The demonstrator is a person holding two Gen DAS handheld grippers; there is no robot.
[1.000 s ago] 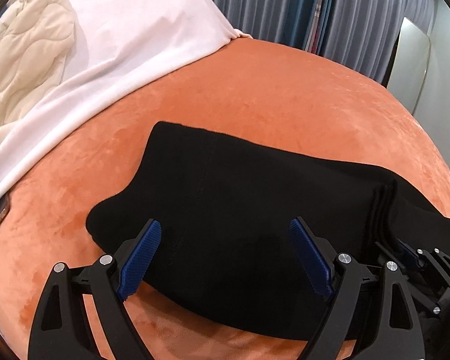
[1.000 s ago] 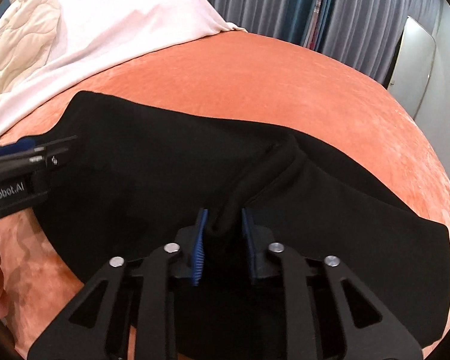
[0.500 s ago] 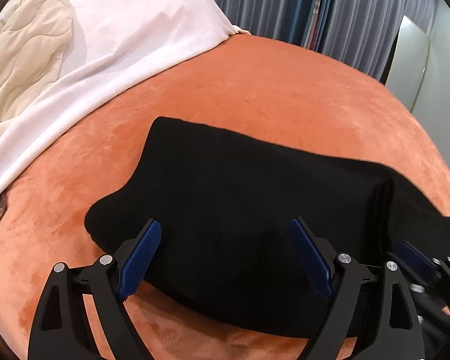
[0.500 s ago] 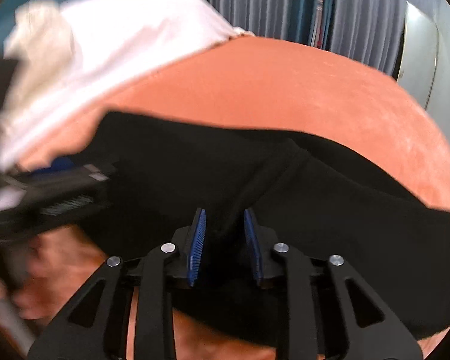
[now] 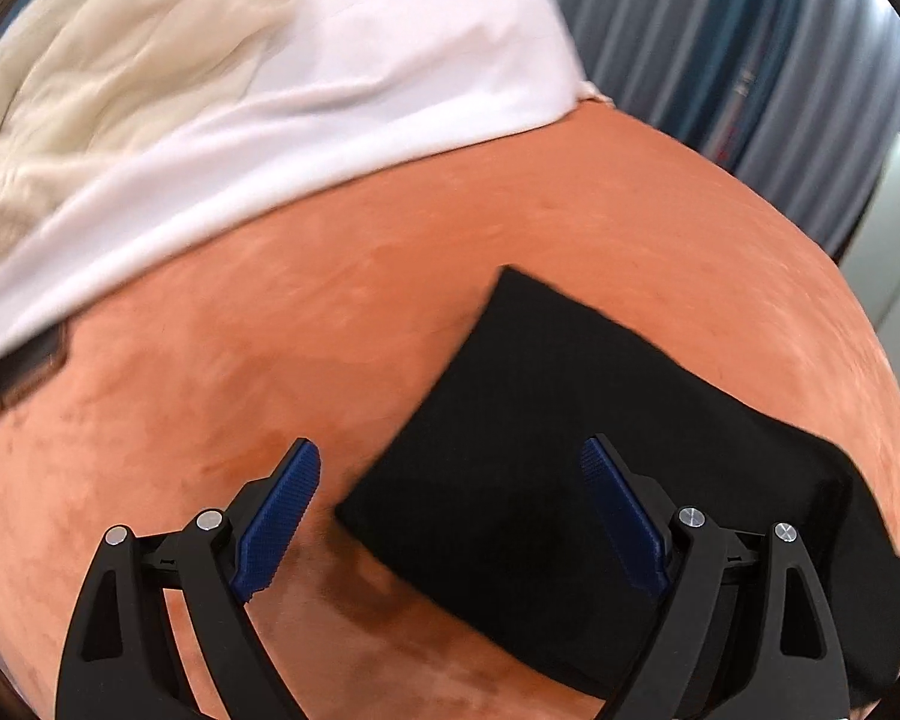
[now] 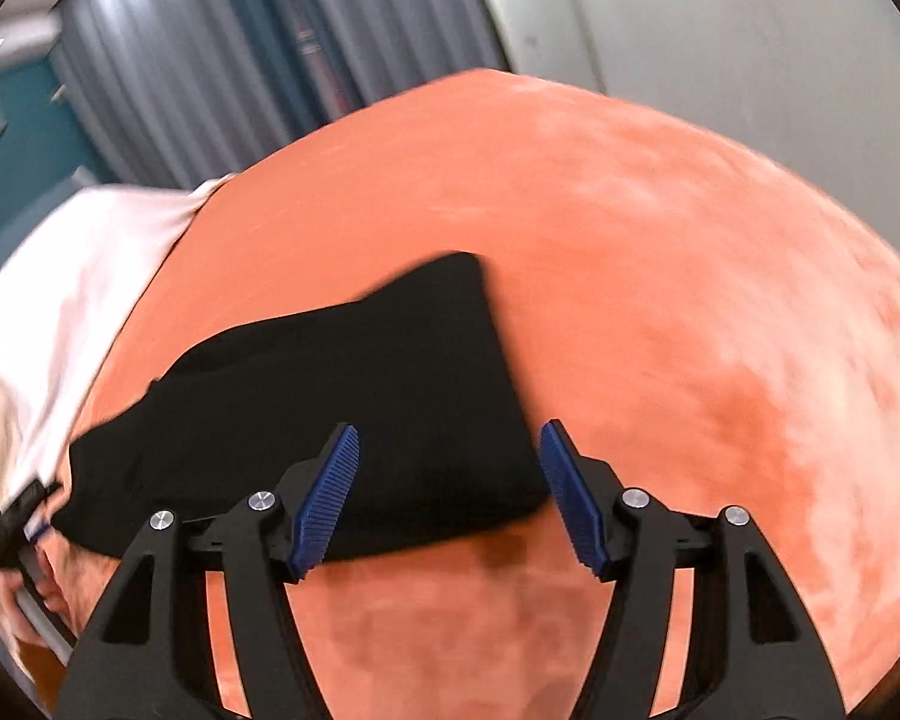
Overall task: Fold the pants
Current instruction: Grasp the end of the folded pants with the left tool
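Observation:
The black pants [image 5: 546, 438] lie folded into a compact stack on the orange velvet surface [image 5: 270, 360]. My left gripper [image 5: 450, 510] hovers open over their near left corner, with nothing pressed between its blue pads [image 5: 282, 498]. In the right wrist view the pants [image 6: 360, 396] sit left of centre. My right gripper [image 6: 450, 486] is above their right end, its jaws opening and free of the cloth. The right wrist view is blurred by motion.
A white sheet [image 5: 342, 114] and a cream quilt [image 5: 108, 78] cover the far left of the surface. Grey curtains [image 6: 210, 60] and a pale wall [image 6: 750, 30] stand behind. A hand [image 6: 48, 588] holding the other gripper shows at the lower left of the right wrist view.
My right gripper let go of the raised fold of the pants, opened and swung right with a roll. My left gripper shifted left, so the pants now sit right of centre in its view.

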